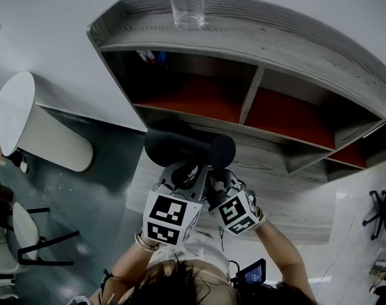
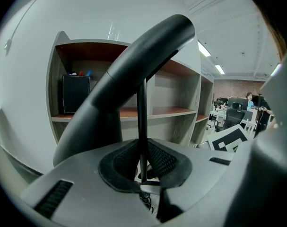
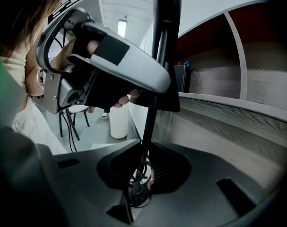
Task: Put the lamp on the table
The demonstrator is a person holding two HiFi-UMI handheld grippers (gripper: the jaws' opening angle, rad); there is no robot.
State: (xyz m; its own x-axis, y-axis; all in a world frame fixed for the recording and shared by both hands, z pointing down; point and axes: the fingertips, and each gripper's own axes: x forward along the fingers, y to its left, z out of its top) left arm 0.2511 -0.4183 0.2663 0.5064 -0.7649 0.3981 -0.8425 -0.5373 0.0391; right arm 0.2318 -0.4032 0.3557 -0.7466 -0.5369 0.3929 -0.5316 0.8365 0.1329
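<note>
Lamp (image 1: pixel 189 148) sits pinched by its stem in my left gripper (image 2: pixel 142 164) and right gripper (image 3: pixel 144 171), before the shelf (image 1: pixel 288 49) carrying a glass (image 1: pixel 187 5).

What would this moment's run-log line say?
left claw: shut on lamp | right claw: shut on lamp | lamp: held by stem, before shelf

The room is lit from ceiling strips (image 2: pixel 203 49), yet all three views come out dim and grey, with the lamp (image 1: pixel 180 146) a near-black mass and the bays of the shelf (image 1: pixel 275 30) deep in shadow. Both gripper views bow hard at the edges into black corners, and whatever sits nearest the lens goes soft.
</note>
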